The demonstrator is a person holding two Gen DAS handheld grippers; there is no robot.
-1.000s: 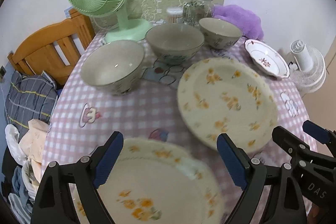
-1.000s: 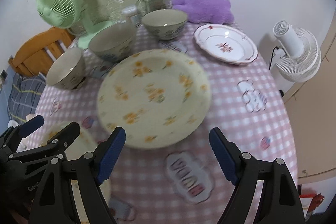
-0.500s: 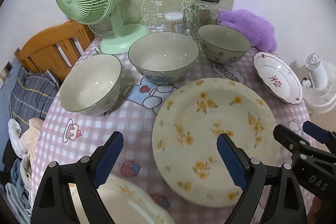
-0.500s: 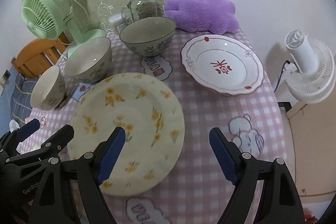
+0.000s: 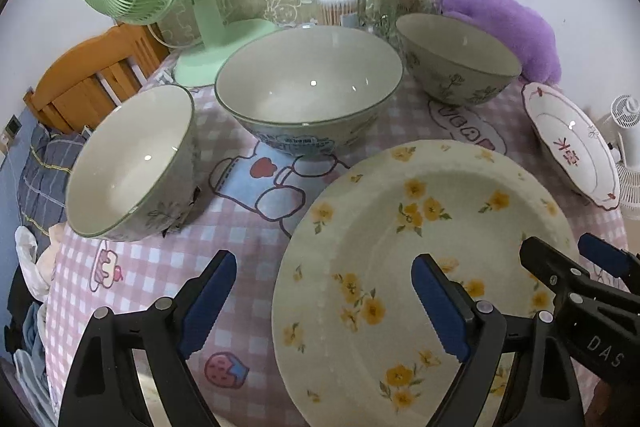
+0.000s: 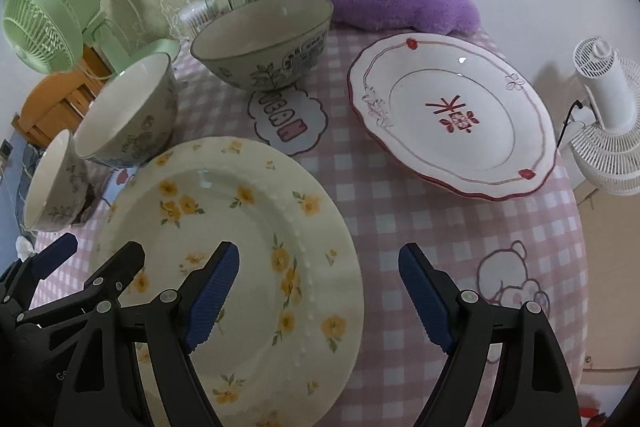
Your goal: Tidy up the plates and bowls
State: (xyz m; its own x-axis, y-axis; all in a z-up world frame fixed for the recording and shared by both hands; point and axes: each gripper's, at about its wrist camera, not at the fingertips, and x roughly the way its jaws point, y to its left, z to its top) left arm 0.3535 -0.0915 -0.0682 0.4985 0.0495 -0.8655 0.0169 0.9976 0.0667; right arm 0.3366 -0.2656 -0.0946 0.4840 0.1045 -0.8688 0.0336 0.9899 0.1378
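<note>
Approach step: both hand-held grippers are lowered toward the yellow-flowered plate point(image 5: 424, 259).

The left hand-held gripper point(image 5: 324, 307) and right hand-held gripper point(image 6: 320, 297) are released, empty; the plate's rim must be straddled next; bowls lie beyond it, the red-trimmed plate point(image 6: 452, 119) beside it.

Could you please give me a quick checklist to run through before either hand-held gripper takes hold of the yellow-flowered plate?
1. Left hand-held gripper open, nothing between its jaws: ok.
2. Right hand-held gripper open, nothing held: ok.
3. Yellow-flowered plate lying flat, nothing on it: ok.
4. Plate's edge between a gripper's jaws: not ok; both hover above it.
5. Red-patterned plate apart from it: ok.
6. Three bowls, nearest, upright and unstacked: ok.
</note>
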